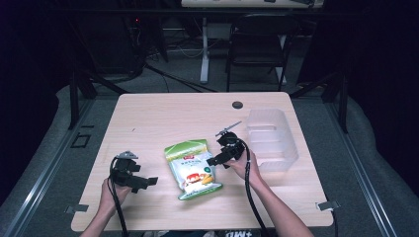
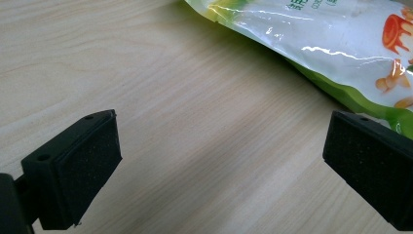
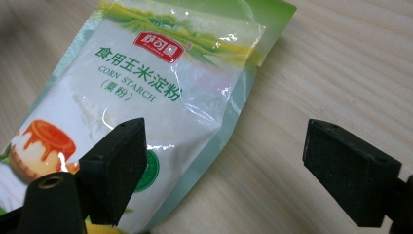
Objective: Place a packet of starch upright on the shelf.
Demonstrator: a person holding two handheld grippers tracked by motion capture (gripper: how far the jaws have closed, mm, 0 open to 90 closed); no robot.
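Light wooden bench (image 1: 163, 116), seen from above, carrying 2 things. Toward the right edge, nearer the far right corner, a clear plastic bin (image 1: 272, 139), long side running front to back, with nothing visible inside. Near the middle, closer to the front edge, a green-and-white pouch of corn starch (image 1: 192, 169) lying flat, printed side up, label end toward the far edge. Close to the far edge, a small dark round disc (image 1: 237, 104).

Right gripper (image 1: 217, 160) held in the right hand (image 1: 243, 165) just beside the pouch's right edge, between pouch and bin; in the right gripper view, 2 jaws spread wide, gripping nothing, 1 pad (image 3: 117, 168) over the pouch's right side (image 3: 141, 107), the other over bare wood.

Left gripper (image 1: 149, 181) held in the left hand (image 1: 109, 190) near the front left of the bench, pointing toward the pouch; in the left gripper view, jaws wide apart over bare wood, nothing between them, pouch (image 2: 336, 44) beyond, 1 pad (image 2: 375, 165) reaching its lower edge.
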